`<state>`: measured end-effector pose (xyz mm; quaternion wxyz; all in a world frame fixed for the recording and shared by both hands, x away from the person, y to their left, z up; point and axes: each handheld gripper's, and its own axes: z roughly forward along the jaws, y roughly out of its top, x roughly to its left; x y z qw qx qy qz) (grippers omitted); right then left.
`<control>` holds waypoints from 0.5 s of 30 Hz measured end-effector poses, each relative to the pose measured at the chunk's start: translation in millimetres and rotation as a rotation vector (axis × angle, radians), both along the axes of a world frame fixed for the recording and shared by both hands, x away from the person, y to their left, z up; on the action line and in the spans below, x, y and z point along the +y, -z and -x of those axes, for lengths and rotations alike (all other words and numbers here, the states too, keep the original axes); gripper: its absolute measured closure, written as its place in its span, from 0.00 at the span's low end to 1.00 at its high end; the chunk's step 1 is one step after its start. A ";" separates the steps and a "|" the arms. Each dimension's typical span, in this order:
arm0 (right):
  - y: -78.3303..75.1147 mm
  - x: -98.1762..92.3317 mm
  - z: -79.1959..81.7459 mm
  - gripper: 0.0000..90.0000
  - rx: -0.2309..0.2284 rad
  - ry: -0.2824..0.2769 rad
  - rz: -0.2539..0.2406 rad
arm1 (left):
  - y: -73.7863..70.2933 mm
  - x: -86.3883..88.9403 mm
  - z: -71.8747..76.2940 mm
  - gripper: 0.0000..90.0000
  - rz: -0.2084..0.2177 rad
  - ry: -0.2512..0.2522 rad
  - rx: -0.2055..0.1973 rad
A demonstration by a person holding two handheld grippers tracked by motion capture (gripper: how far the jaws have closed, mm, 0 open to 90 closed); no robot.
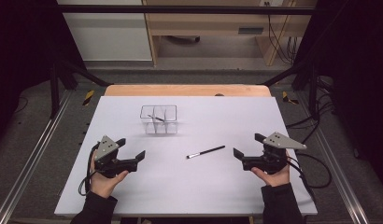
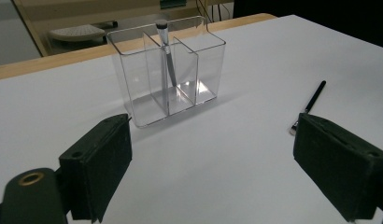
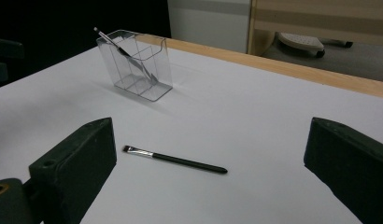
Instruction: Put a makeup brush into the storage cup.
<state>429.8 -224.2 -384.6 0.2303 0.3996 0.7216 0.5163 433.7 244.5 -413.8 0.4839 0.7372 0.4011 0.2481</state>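
Black jaws frame both gripper views, spread wide with nothing between them. We hold the left gripper (image 1: 132,151) low over the white table (image 1: 133,196), and the right gripper (image 1: 248,148) hangs the same way on the other side, both empty.

Between them, nearer the right one, a brush (image 1: 206,151) lies flat on the table, bristles toward us and to the left, handle angled away to the right. It touches neither gripper.

Farther back stands a clear organizer (image 1: 159,119) with upright dividers; one brush already leans (image 2: 167,56) in its middle slot.

We judge that we are between picks: one brush stowed, one waiting. Next we need to bring a gripper down over the lying brush, line the jaws across its thin handle, pinch it low against the table, then lift and tip it upright over a slot.
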 end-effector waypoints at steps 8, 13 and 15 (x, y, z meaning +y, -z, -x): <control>0.5 4.0 0.3 0.03 0.000 -0.010 0.004 | 5.5 6.3 5.2 0.12 -0.003 -0.011 0.013; 1.7 7.6 -0.9 0.03 0.003 -0.017 0.009 | 7.9 7.5 6.9 0.13 -0.010 -0.010 0.015; 2.6 9.6 -1.6 0.03 0.007 -0.019 0.012 | 8.1 7.9 7.3 0.14 -0.011 -0.011 0.015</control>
